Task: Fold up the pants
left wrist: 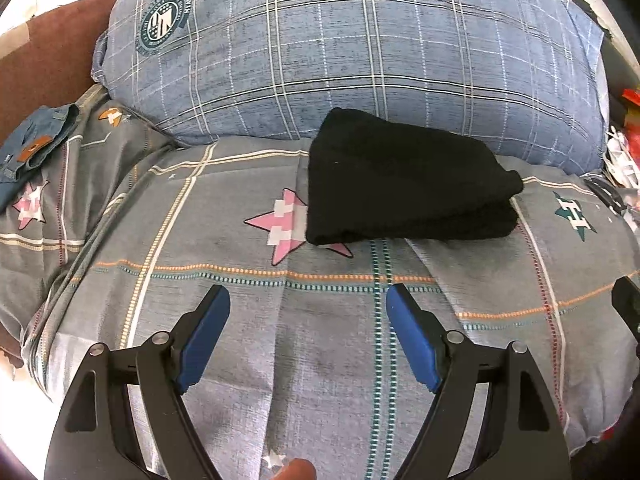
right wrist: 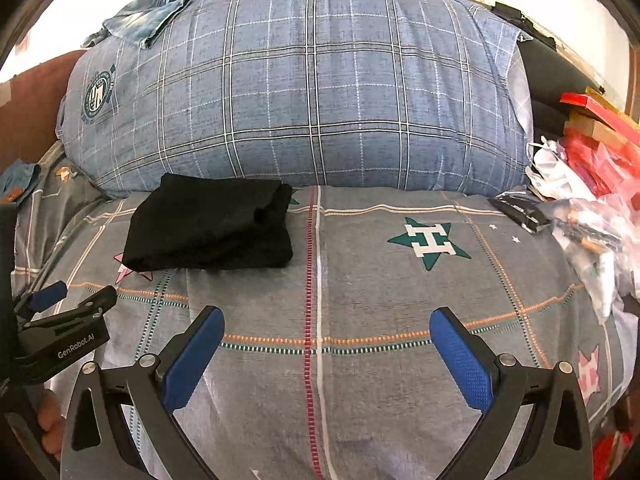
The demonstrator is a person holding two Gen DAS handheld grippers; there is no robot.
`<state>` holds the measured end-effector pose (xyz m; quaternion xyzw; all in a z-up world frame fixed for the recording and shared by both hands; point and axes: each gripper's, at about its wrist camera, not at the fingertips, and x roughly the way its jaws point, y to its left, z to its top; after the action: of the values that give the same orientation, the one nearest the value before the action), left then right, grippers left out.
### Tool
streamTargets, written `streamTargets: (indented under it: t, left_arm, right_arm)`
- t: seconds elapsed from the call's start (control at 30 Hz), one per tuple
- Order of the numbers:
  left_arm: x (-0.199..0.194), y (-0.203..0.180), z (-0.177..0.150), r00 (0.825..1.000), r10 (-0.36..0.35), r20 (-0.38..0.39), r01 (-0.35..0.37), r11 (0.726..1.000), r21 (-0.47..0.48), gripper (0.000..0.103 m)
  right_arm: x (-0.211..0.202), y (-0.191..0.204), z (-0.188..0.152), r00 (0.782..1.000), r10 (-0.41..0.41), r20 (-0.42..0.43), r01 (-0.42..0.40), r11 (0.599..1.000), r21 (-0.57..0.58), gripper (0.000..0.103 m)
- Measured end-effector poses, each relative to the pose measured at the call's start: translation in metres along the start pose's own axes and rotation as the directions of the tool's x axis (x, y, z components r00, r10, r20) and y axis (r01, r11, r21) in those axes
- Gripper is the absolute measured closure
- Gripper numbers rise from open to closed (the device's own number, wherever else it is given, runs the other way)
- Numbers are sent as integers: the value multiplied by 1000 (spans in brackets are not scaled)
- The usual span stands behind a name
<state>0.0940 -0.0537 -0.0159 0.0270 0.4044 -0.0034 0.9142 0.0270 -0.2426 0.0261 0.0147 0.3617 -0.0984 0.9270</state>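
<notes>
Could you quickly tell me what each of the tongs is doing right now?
Left tongs: open, holding nothing, above the bedspread.
Right tongs: open, holding nothing; the folded black pants lie ahead, untouched.

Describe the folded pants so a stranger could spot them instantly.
Find the big blue plaid pillow at the far end of the grey patterned bedspread. Just in front of its lower edge lies a folded black bundle, the pants, partly covering a pink star print. It is the only plain black, unpatterned fabric on the bed.
</notes>
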Motion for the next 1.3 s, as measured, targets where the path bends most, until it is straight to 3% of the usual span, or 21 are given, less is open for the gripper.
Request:
streamTargets:
  t: [0.23, 0.43, 0.93, 1.3]
  left_arm:
    - [-13, -6, -1, 998, -50, 25, 50, 999, 7, 22]
    - [-20, -10, -2, 997, -43, 63, 41, 999, 23, 22]
    - [-23, -17, -4, 996, -52, 74, 49, 998, 41, 22]
    - [-25, -33, -1, 993, -99, 59, 95, 992, 78, 22]
  right_arm:
    - [-8, 6, -1, 999, 0, 44, 1, 999, -35, 0]
    - [-14, 7, -2, 996, -3, 88, 8, 998, -56, 0]
    - [-7, -4, -11, 997, -1, 72, 4, 999, -40, 0]
    - [-12, -15, -12, 997, -26, 78, 28, 999, -28, 0]
